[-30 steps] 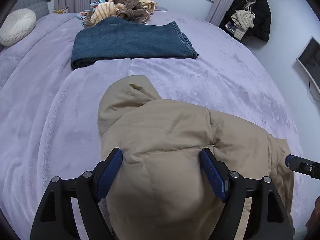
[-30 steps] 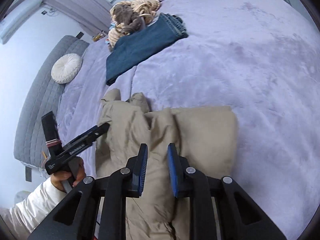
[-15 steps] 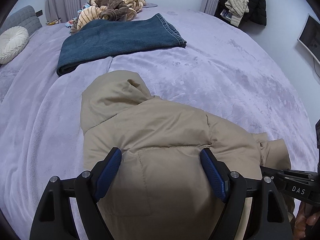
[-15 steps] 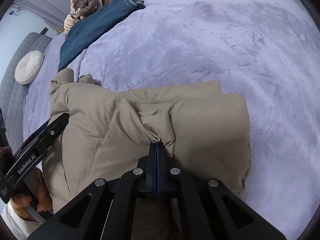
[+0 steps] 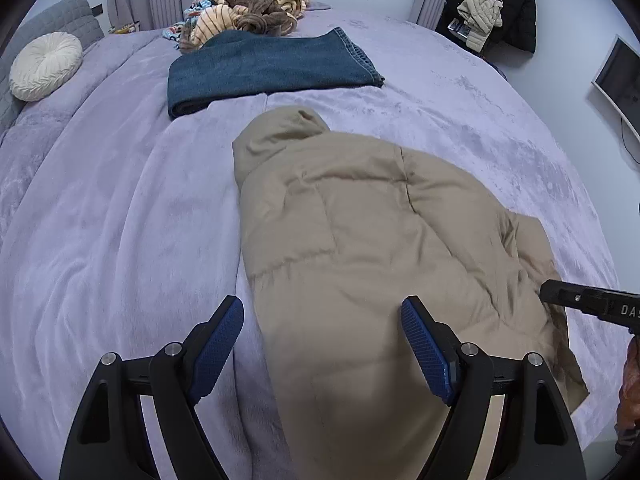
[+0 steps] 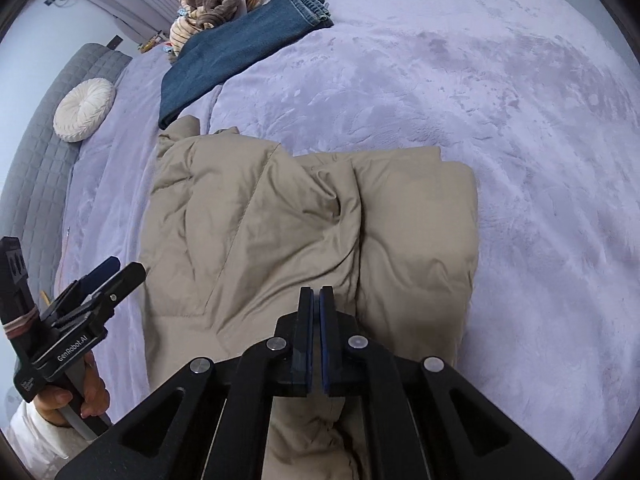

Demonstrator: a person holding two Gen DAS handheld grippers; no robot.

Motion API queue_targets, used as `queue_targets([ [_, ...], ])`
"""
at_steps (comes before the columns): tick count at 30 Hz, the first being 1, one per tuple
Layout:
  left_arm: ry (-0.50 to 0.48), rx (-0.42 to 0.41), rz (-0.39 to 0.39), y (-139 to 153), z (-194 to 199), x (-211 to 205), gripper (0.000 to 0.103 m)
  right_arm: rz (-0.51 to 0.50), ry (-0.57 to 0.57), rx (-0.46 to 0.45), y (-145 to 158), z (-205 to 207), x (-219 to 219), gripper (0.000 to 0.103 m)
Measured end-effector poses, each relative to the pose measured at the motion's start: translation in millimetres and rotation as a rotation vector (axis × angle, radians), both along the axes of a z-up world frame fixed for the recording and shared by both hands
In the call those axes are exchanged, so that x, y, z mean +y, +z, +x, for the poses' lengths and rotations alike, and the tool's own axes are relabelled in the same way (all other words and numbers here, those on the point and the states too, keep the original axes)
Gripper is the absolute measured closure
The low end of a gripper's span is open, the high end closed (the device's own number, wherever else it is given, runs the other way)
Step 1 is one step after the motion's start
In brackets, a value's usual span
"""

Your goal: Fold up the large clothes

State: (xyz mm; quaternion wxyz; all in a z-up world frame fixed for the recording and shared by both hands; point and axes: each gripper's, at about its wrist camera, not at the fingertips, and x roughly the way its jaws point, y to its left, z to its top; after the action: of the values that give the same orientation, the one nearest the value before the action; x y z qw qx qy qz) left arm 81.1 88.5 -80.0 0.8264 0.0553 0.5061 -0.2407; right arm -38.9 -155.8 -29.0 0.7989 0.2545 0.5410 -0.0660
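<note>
A tan puffer jacket (image 5: 360,232) lies partly folded on the lilac bed (image 5: 100,240), hood pointing away; it also shows in the right wrist view (image 6: 280,220). My left gripper (image 5: 320,332) is open, hovering over the jacket's near end, its left finger over the bed cover. My right gripper (image 6: 316,300) is shut just above the jacket's near edge; whether fabric is pinched between the pads is not visible. The left gripper shows in the right wrist view (image 6: 116,272), and the right gripper's tip shows in the left wrist view (image 5: 560,294).
Folded blue jeans (image 5: 264,68) lie beyond the jacket, with a heap of striped and brown clothes (image 5: 248,12) behind. A round cream cushion (image 5: 44,66) sits by the grey headboard (image 6: 44,152). Dark coats (image 5: 500,4) hang at the right wall.
My left gripper has shifted left, so the jacket sits more to the right in its view. My right gripper closed a second ago and has drawn back slightly from the fold.
</note>
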Motion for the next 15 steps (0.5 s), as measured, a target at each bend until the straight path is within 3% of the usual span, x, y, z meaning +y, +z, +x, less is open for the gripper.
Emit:
queue_targets([
  [5,0.008,0.088,0.057,-18.6,-24.7,8.7,0.021,0.05,0.008,-0.023,8.7,-33.5,26.7,0.1],
  [15,0.036,0.147,0.094,-16.9,-45.1,19.3,0.019,0.068,-0.044,0.136,-41.4,-63.7,38.3,0.1],
])
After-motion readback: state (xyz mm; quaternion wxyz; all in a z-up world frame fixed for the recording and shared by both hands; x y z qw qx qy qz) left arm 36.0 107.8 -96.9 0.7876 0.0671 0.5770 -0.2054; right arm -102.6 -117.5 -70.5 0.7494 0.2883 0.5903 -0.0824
